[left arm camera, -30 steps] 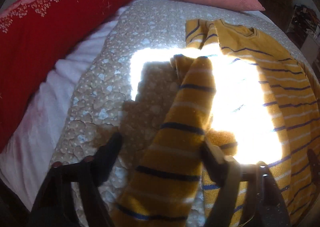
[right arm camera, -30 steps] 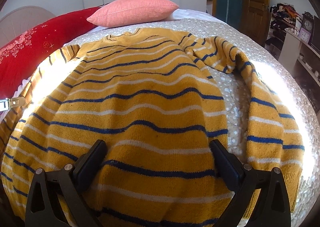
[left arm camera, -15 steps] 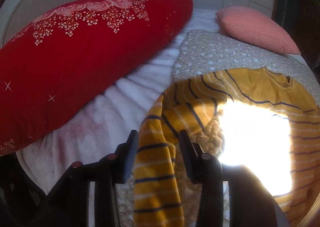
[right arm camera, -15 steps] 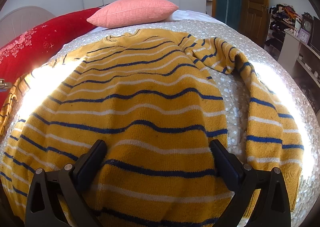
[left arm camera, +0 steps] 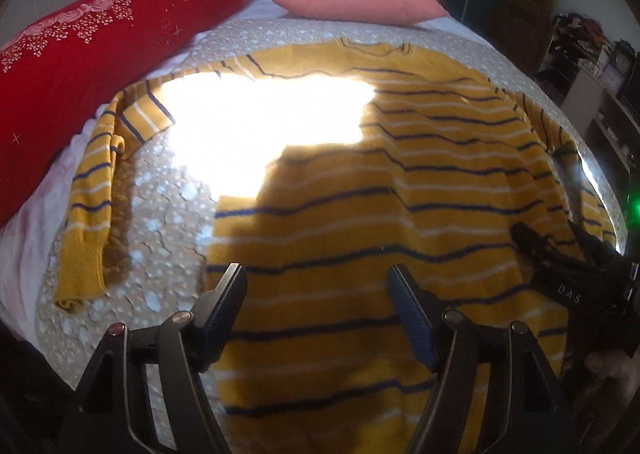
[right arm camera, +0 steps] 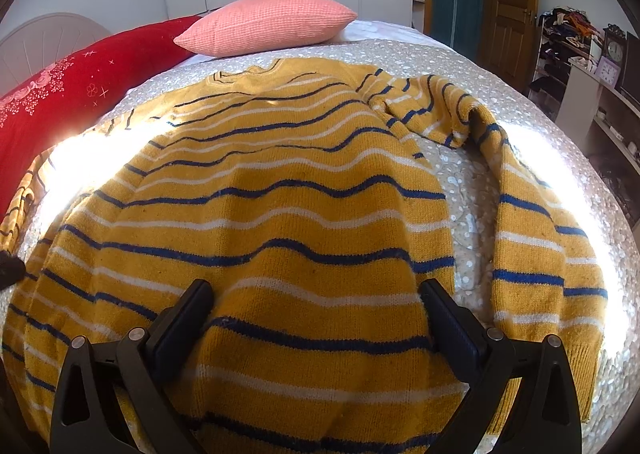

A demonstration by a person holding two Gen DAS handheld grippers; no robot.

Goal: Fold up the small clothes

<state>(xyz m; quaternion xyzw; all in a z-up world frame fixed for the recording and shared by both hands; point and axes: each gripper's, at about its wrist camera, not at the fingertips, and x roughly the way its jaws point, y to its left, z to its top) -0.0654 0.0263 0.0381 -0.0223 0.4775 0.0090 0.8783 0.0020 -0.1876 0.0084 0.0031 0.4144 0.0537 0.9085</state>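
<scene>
The yellow striped sweater (right arm camera: 280, 222) lies spread flat, front down, on the speckled bedspread (left arm camera: 168, 214), sleeves laid out to each side, apparently to ready it for folding. The left gripper (left arm camera: 320, 318), jaws just opened and empty, hovers over the hem. The right gripper (right arm camera: 320, 326) hangs released above the hem too.

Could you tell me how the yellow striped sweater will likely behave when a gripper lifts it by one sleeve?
The sweater looks like soft knit, rumpled at its right sleeve, so it would probably droop limply. Its thick weave suggests it will drag rather than slide on the textured bedspread.
</scene>
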